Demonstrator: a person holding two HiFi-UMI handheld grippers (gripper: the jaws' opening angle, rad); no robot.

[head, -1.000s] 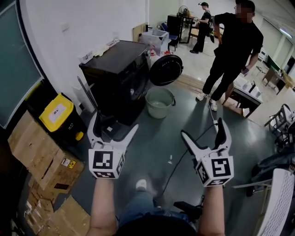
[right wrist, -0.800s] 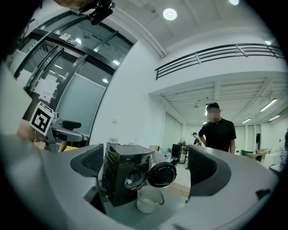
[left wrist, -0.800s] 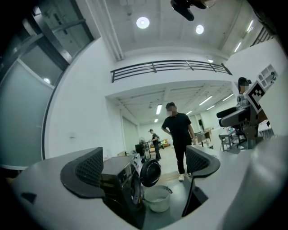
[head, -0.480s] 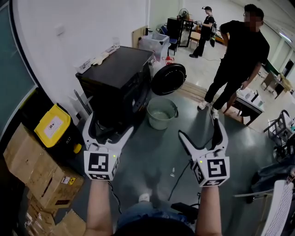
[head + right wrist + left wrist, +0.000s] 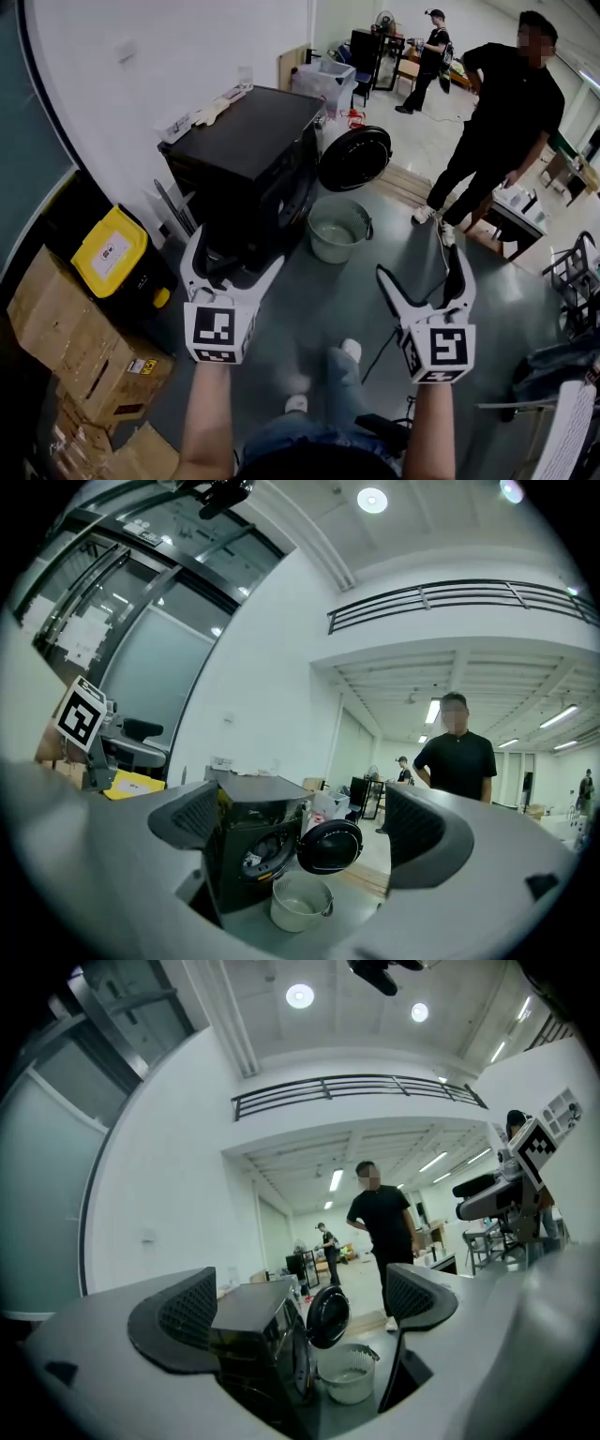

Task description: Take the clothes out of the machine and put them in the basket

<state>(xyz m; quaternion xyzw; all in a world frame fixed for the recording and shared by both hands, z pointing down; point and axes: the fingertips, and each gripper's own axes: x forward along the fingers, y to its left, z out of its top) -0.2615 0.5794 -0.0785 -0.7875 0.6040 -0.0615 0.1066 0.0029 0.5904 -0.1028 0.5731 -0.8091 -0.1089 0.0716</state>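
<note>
Status: effectively at step zero.

- Machine [image 5: 253,150]: its door [image 5: 354,157] is swung fully open, so we read access as sorted.
- Basket [image 5: 337,228]: on the floor just in front of the machine, below the open door. It looks empty in the head view and in both gripper views.
- Clothes [image 5: 255,853]: a light bundle shows inside the drum in the right gripper view. We can't tell how many pieces.
- Left gripper [image 5: 234,253]: jaws spread wide, nothing between them.
- Right gripper [image 5: 419,267]: same, wide apart and holding nothing.
- Both grippers are held out in front of us, well apart from the machine.

Left to do, by our read: all of it. Close in, reach into the drum, grab, drop in the basket, and repeat until the drum is clear.

A person in black [image 5: 497,122] stands beyond the basket, off our line to the drum.
</note>
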